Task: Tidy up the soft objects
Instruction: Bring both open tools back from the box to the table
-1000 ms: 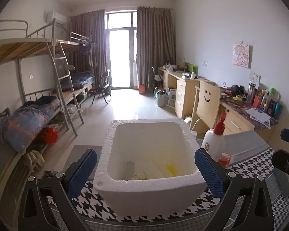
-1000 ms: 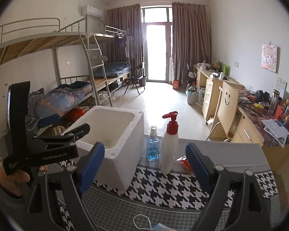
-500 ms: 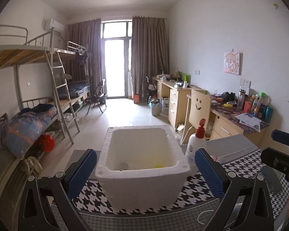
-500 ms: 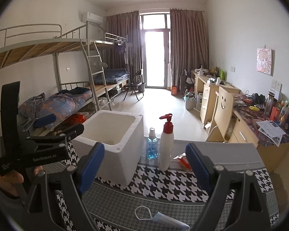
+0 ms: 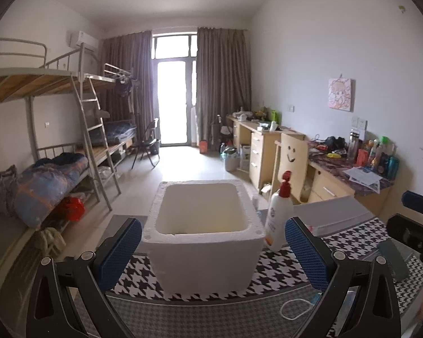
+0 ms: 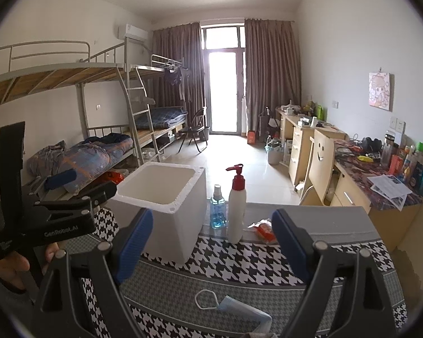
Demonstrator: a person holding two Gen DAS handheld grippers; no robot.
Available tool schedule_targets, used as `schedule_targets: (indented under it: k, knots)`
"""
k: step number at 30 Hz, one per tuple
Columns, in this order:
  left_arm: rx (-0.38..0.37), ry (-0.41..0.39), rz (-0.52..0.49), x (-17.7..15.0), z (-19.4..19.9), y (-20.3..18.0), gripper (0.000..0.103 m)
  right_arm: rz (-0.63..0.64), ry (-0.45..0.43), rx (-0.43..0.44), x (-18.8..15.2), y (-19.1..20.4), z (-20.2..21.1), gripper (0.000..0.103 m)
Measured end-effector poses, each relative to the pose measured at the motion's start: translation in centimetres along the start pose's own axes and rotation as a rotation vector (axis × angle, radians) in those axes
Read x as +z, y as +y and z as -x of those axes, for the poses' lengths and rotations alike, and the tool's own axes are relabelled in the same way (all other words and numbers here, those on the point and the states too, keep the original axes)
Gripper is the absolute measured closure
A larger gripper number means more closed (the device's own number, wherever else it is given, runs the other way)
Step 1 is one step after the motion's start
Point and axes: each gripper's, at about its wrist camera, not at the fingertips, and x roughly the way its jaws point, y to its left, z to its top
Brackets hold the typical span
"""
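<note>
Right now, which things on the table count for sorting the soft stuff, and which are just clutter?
For the job:
- face mask, lying nearest the right gripper
- white foam box, open on top

Just lying about:
- pump bottle
- blue spray bottle
- small red packet

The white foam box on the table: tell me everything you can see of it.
The white foam box is a rectangular, thick-walled container of rough polystyrene-like material, open at the top with no lid in view. It stands upright on the black-and-white houndstooth cloth. Its rim is pitted, with small dimples at the corners. From these low angles its floor is hidden, so any contents cannot be told. A white pump bottle with a red top stands close beside it; contact is unclear. Neither gripper touches it.
</note>
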Motion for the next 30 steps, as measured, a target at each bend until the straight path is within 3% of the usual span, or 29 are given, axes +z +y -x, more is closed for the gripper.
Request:
schedule_targets:
  k: [14,30]
  knots:
    - [-0.008,-0.099,-0.031,-1.5,4.3,-1.0,0.001,-0.042,-0.04,0.007,-1.3,-0.7,2.6,0.014]
    - [-0.06,-0.119,-0.021,-3.5,6.7,-1.8,0.001,-0.035,-0.076,-0.025,-2.8,-0.3,5.3,0.014]
